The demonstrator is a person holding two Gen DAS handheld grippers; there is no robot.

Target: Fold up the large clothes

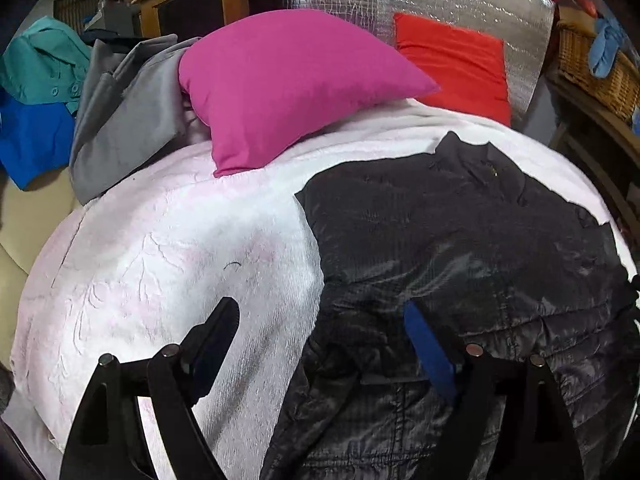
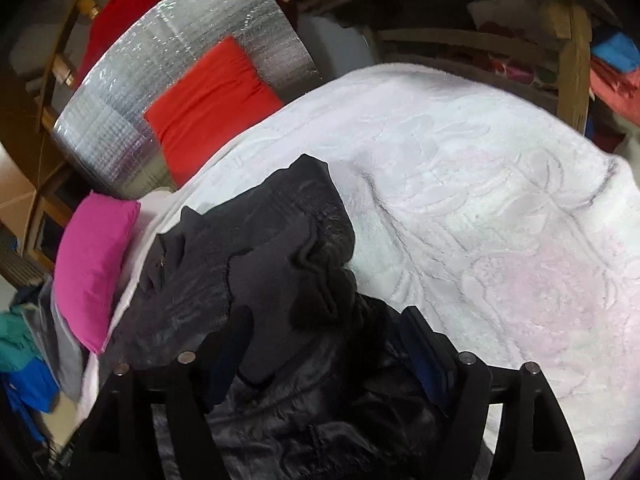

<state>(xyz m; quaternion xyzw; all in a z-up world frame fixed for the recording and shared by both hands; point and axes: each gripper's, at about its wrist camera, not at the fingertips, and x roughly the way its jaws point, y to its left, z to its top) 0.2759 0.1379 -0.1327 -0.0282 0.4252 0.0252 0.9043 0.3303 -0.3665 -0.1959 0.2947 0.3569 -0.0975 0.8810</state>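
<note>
White bed (image 1: 160, 248) carries a dark jacket (image 1: 460, 240). Left tongs (image 1: 320, 324) and right tongs (image 2: 328, 332) gape, gripping nothing; beneath the right, a bunched sleeve (image 2: 280, 272) could unfold if snagged.

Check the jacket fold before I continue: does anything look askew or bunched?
Yes. The black jacket has a sleeve heaped in a crumpled mound on top instead of lying flat, and its collar end points skewed toward the pink pillow.
</note>
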